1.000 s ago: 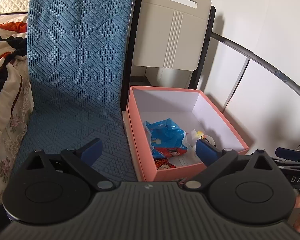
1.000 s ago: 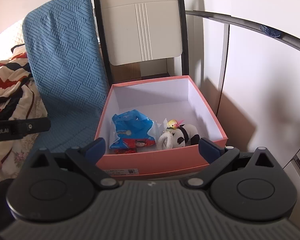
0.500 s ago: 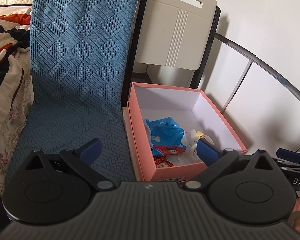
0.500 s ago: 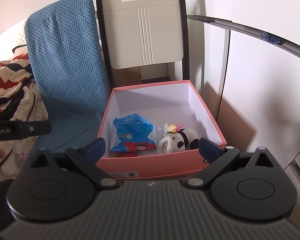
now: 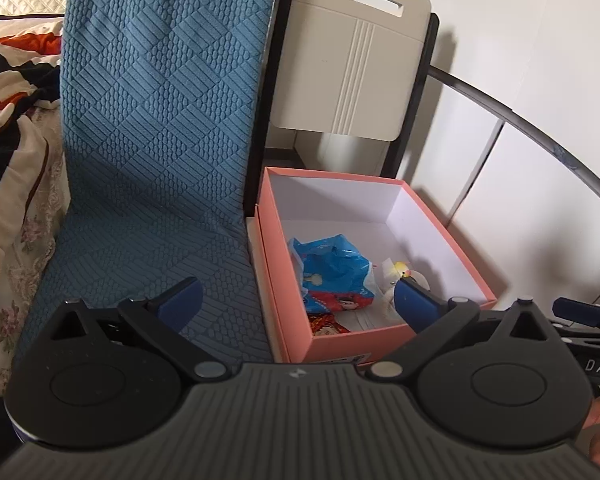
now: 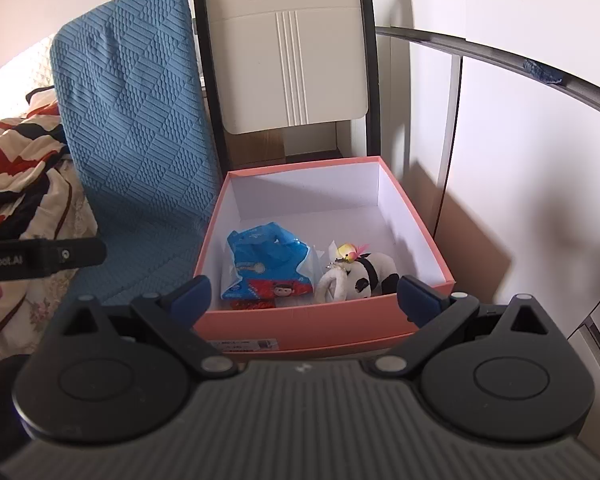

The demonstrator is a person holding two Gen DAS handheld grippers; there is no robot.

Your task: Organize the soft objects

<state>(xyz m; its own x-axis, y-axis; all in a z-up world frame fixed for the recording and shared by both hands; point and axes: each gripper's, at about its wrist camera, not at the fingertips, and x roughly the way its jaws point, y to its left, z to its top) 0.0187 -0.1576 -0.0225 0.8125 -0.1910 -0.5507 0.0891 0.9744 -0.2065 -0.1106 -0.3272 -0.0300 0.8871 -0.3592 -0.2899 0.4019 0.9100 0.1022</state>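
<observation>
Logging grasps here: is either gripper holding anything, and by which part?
Nothing is held. The left gripper and right gripper are both open and empty, short of the pink box.

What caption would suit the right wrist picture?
Open right gripper facing a pink box holding a panda plush and blue packet.

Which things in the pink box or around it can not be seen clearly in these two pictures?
- Left wrist view: panda toy mostly hidden behind the left gripper finger.
- Both views: red packet lies under the blue bag; print unreadable.
- Right wrist view: pink box label too small to read.
</observation>
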